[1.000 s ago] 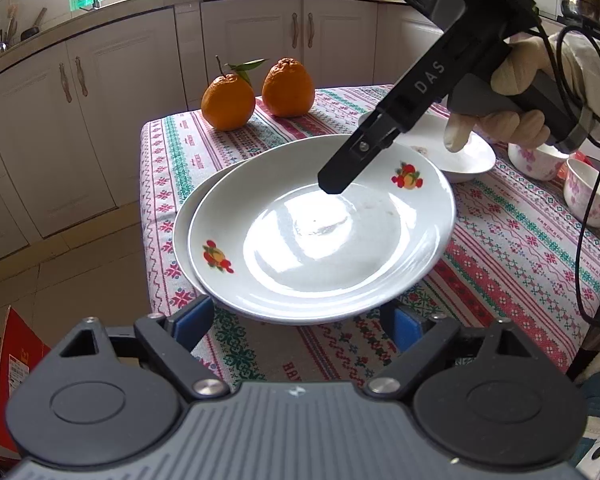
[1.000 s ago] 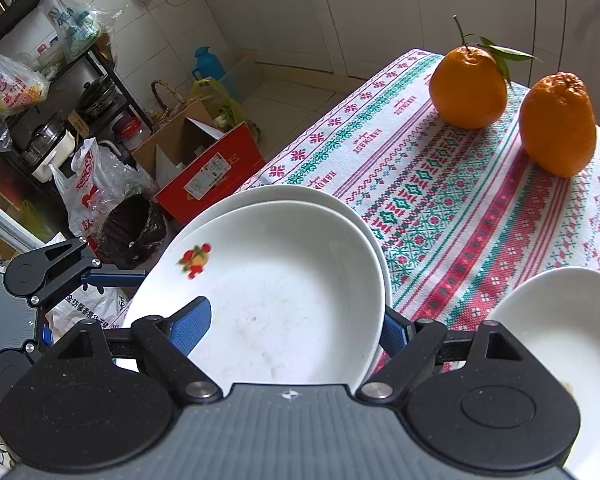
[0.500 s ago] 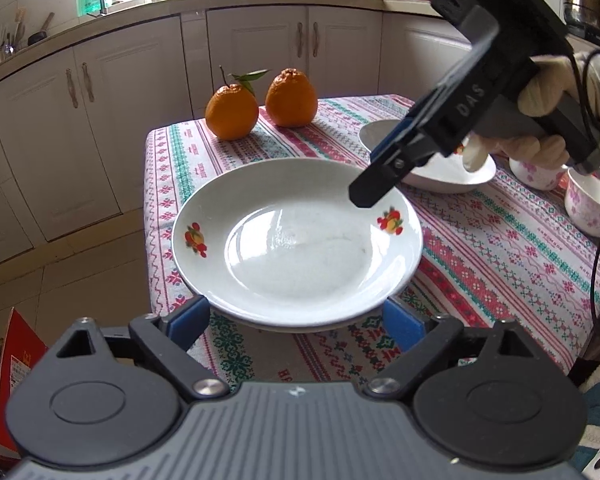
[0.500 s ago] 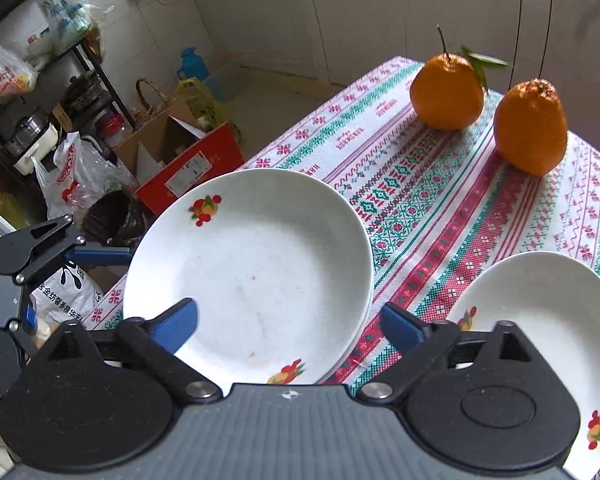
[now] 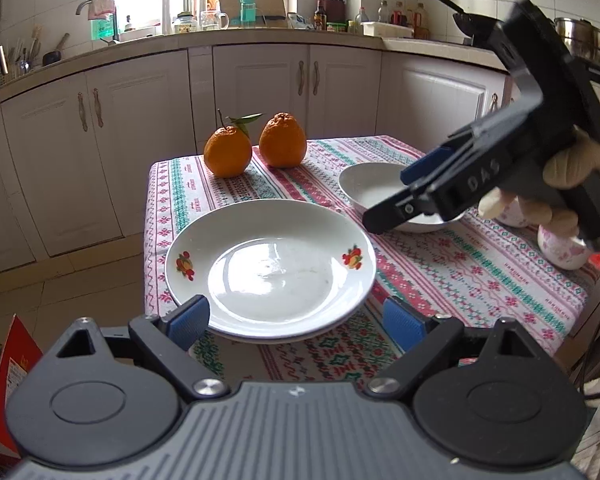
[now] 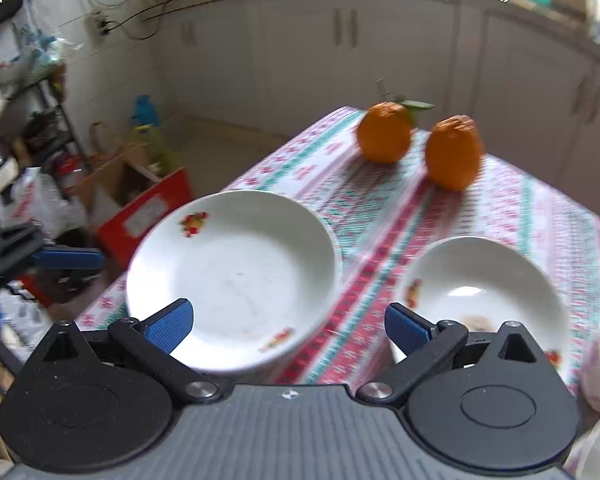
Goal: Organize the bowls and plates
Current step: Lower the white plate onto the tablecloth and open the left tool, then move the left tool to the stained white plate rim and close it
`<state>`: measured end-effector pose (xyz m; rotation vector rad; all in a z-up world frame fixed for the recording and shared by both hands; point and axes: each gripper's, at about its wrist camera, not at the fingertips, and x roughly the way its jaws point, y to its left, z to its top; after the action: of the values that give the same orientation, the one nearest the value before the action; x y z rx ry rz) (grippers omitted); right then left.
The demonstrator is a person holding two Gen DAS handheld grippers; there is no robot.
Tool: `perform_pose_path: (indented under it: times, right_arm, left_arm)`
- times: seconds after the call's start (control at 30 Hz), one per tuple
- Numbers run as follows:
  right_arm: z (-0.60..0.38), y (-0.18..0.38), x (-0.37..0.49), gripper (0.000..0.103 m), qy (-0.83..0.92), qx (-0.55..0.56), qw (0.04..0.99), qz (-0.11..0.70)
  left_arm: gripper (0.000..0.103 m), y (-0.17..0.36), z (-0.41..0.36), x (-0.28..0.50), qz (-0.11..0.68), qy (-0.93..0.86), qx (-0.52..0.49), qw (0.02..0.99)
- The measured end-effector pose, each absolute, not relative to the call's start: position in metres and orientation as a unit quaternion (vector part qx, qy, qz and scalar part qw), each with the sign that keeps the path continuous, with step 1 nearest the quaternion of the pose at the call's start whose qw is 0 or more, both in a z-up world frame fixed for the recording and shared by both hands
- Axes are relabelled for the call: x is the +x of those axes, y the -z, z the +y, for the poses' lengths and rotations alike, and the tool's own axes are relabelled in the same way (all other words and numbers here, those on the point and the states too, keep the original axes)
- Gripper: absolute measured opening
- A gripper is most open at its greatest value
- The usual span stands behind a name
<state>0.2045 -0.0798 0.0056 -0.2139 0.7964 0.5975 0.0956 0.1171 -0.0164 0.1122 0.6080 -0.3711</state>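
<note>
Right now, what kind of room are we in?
Most likely a home kitchen: white cabinets under a long countertop, a sink tap by the window, and a steel pot.

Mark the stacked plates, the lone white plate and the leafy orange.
stacked plates (image 5: 272, 276): left wrist view, top plate's well.
lone white plate (image 6: 480, 292): right wrist view, its well.
leafy orange (image 5: 227, 156): left wrist view, its front skin.

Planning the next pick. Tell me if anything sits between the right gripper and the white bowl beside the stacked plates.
Nothing visible does. The right gripper is open and empty above the tablecloth, with the white bowl just ahead to its right. The stacked plates lie to the left, and the two oranges sit farther back.
</note>
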Motion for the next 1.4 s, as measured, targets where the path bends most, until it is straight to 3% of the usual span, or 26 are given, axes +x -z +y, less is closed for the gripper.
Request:
perform_pose_path:
  times: [0.57,1.4]
  right_arm:
    - [-0.15,0.068,0.187,0.103,-0.107,-0.082,0.899,0.417]
    - [-0.174,0.085,0.212,0.103,-0.107,-0.039,0.917,0.383]
  left_arm:
    - [0.094,0.014,0.087,0.099,0.308,0.204,0.067,0.927]
    - [0.094,-0.006,-0.008,0.259,0.33,0.292,0.139,0.887]
